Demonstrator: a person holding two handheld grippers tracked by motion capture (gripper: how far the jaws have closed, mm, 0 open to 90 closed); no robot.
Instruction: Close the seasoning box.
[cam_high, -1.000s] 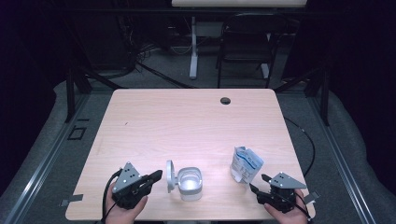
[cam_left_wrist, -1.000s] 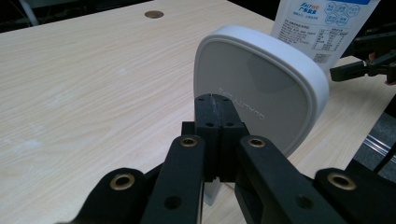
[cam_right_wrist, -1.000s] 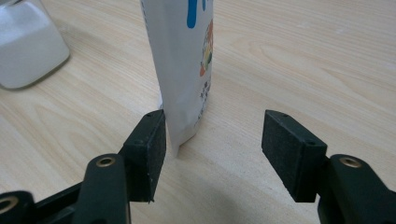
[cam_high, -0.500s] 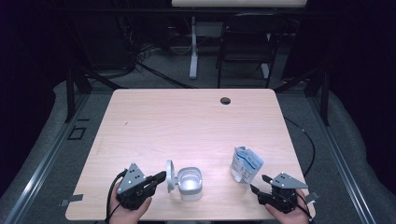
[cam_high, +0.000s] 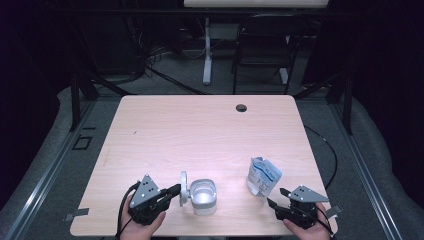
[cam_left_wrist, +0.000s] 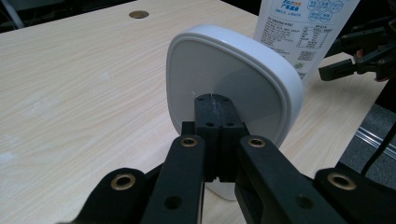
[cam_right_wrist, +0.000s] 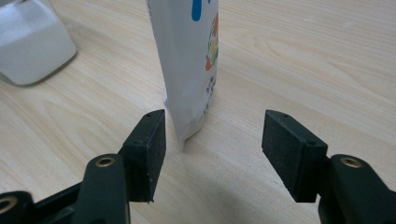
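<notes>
Pouch (cam_high: 263, 176) and jar (cam_high: 204, 196) obstruct front edge.

Wooden table (cam_high: 200, 130), jar (cam_high: 204, 196), pouch (cam_high: 262, 177)

The left claw (cam_high: 175, 190) has its jaws pressed together, while the right claw (cam_high: 276, 197) stands with jaws wide apart.

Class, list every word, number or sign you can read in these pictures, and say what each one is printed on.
No text reads whole.
Pouch, top edge: blue letters cut off by the frame, unreadable.
Pouch, table of figures and small print: too small to read.
Pouch, square code mark: a sign, not legible.
Pouch, other side: blue and orange print, cropped.
Lid and jar: no markings.
</notes>
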